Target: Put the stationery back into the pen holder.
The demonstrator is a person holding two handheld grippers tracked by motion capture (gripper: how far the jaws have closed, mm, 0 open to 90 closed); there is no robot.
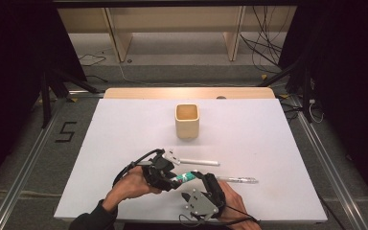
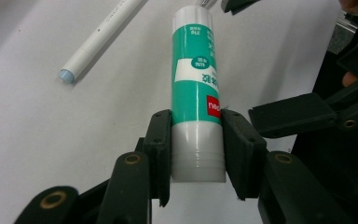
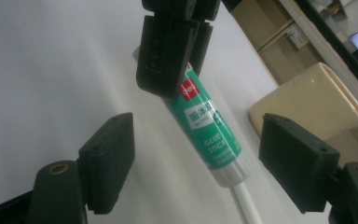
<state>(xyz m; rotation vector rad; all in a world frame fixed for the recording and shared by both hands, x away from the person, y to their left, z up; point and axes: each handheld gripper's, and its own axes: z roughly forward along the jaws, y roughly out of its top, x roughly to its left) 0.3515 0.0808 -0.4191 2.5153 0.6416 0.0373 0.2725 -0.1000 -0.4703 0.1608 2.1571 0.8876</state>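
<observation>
Between the left gripper's clamped jaws sits a green glue stick; the right gripper's jaws stand apart around its far end

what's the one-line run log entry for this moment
left gripper: shut on glue stick | right gripper: open around its free end | cup: upright
</observation>
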